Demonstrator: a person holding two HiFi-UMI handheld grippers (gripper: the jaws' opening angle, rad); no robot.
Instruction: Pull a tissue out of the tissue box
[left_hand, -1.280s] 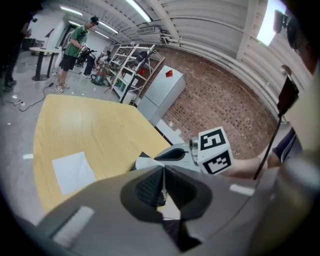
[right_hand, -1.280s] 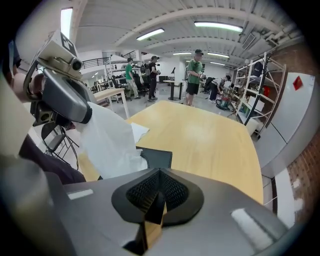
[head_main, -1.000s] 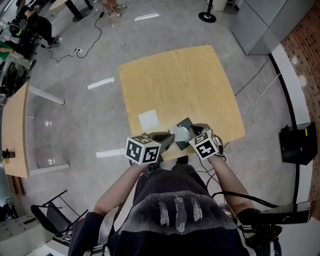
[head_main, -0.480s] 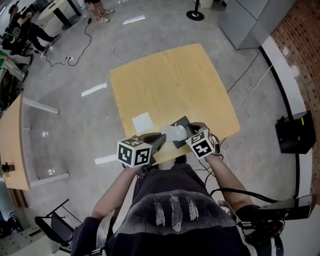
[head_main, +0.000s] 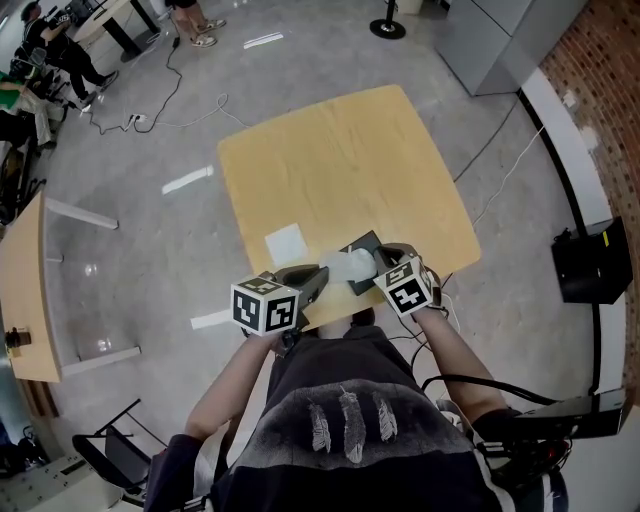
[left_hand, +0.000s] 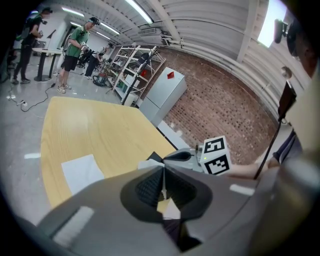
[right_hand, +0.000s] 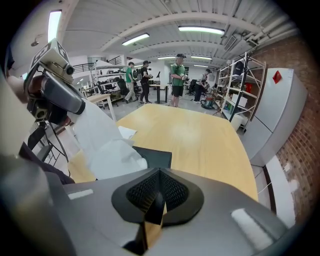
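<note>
left hand-held gripper (head_main: 320, 274) clamped on tissue (head_main: 350, 266); tissue stretches rightward into tissue box (head_main: 366, 244). right hand-held gripper (head_main: 386, 260), jaws together, at box's near-right edge. Likely pull: leftward, away from box.

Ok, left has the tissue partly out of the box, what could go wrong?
The tissue is stretched between the shut left gripper and the tissue box, so it may tear. The box sits near the table edge and could lift or slide; the shut right gripper may not be pinning it.
</note>
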